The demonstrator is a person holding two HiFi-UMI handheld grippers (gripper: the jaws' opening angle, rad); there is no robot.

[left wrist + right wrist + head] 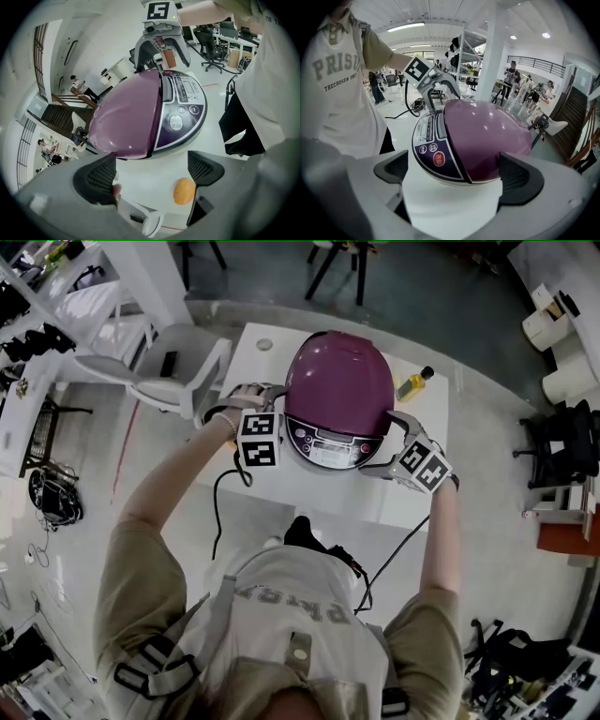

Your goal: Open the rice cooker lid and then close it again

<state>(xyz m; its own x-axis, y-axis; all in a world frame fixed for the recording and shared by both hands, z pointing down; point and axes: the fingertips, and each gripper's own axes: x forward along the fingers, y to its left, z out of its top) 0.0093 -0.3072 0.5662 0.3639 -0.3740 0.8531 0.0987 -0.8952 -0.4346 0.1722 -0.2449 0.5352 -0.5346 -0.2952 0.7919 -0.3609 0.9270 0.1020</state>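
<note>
The left gripper (151, 173) has its jaws spread wide with nothing between them; they point at the side of the rice cooker (140, 112), just short of its base. The right gripper (454, 176) is equally wide open and empty; it faces the cooker's other side, close to the red round button (439, 158) on the control panel (429, 140). The cooker stands between the two on the white surface (412, 502), its purple lid (339, 381) fully down.

The main risk, as I judge it, is sliding; a one-sided push at the panel could shove the cooker across the smooth surface unless the other gripper braces it. A sprung lid might flip up into a gripper held too near; a skid backward could tip the small oil bottle (414, 382) behind.
</note>
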